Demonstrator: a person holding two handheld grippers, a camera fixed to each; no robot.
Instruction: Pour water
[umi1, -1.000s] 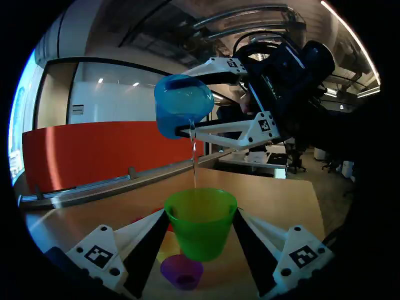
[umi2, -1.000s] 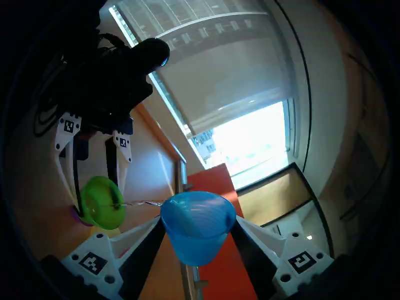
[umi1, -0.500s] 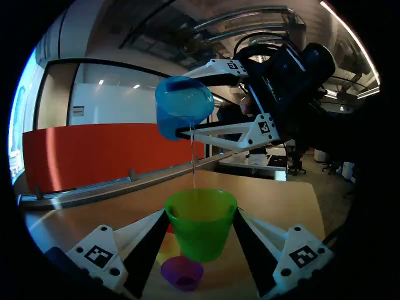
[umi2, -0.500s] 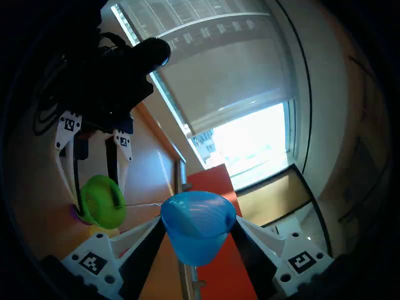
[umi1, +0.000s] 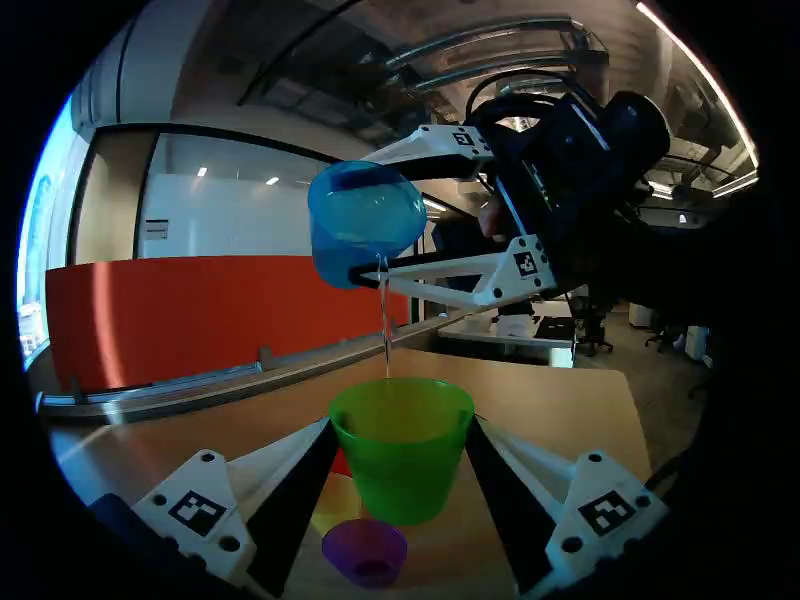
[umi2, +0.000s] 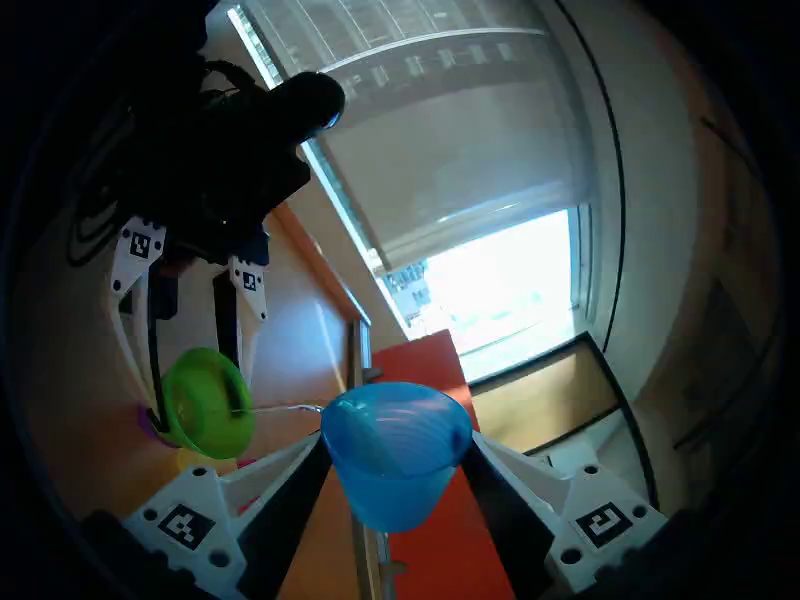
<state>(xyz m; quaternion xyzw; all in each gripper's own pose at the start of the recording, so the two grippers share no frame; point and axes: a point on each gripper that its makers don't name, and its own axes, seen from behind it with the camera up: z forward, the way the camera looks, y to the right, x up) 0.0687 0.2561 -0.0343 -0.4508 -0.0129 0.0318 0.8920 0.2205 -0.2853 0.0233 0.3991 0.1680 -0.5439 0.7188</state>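
Observation:
In the left gripper view my left gripper is shut on a green cup, held upright above the wooden table. Above it my right gripper is shut on a blue cup, tipped on its side. A thin stream of water falls from the blue cup's rim into the green cup. In the right gripper view the blue cup sits between my right gripper's fingers, and the green cup in the left gripper is at the left, with the water stream between them.
A purple cup and a yellow cup stand on the table below the green cup. A red partition runs behind the table edge. A bright window is in the right gripper view.
The blue cup and right gripper have risen slightly and tipped a little further. Water keeps falling in a thin stream. The green cup stays still.

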